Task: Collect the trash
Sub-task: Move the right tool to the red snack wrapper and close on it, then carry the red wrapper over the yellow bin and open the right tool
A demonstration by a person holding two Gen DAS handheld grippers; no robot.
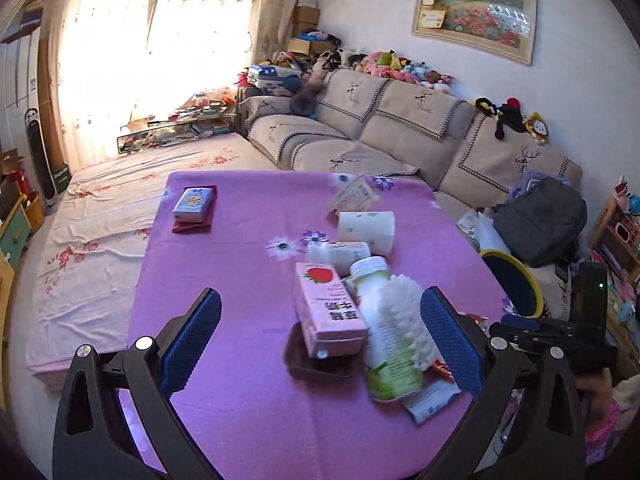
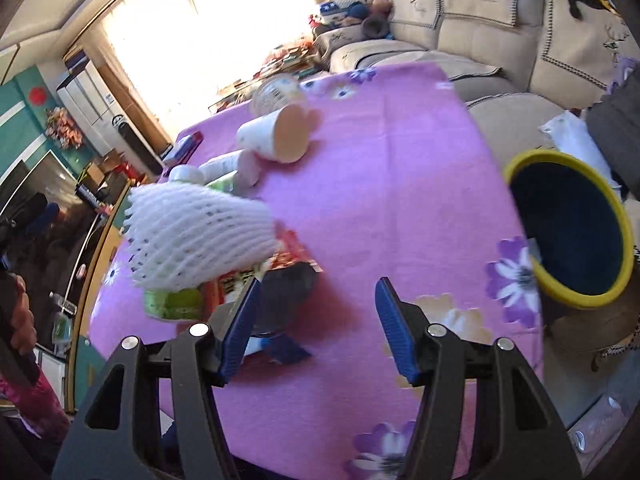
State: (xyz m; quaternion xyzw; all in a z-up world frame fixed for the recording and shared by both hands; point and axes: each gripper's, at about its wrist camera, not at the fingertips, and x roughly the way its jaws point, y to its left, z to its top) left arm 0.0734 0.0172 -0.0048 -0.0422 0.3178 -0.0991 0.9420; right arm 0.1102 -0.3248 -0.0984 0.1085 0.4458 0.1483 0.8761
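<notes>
Trash lies in a pile on the purple tablecloth [image 1: 240,248]: a pink milk carton [image 1: 328,312], a white and green bottle [image 1: 384,336], a white foam fruit net [image 1: 404,320], a paper cup [image 1: 366,226] and a white wrapper [image 1: 430,400]. My left gripper [image 1: 320,344] is open, its jaws on either side of the carton and bottle, empty. My right gripper [image 2: 316,324] is open and empty over the cloth, with the foam net [image 2: 196,240] to its left. A bin with a yellow rim [image 2: 572,228] stands at the table's right edge.
A small blue box on a red pouch [image 1: 194,208] lies at the far left of the table. A beige sofa [image 1: 400,136] with a grey backpack [image 1: 540,220] runs behind and to the right. A flowered bed sheet [image 1: 100,216] lies to the left.
</notes>
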